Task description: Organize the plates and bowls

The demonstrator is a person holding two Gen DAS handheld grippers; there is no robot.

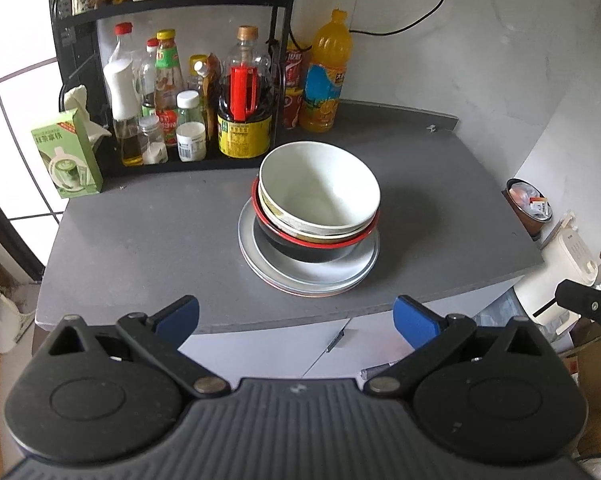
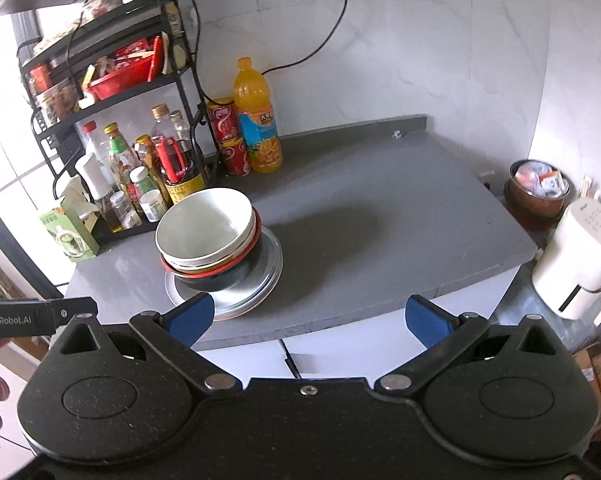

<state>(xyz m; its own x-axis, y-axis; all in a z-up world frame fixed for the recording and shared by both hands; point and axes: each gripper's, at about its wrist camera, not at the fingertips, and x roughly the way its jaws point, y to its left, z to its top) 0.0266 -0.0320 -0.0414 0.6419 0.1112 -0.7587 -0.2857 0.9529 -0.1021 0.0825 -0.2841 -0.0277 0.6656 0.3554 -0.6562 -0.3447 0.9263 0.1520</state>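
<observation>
Nested bowls stand on stacked plates near the middle of the grey counter, towards its front edge and well clear of the condiment rack at the back left corner. The left gripper and the right gripper hang off the front edge, both spread wide and holding nothing. The stack looks complete and somewhat askew, so the task appears at or near its end. Any next move would call for squaring the top bowl without tipping the pile.
</observation>
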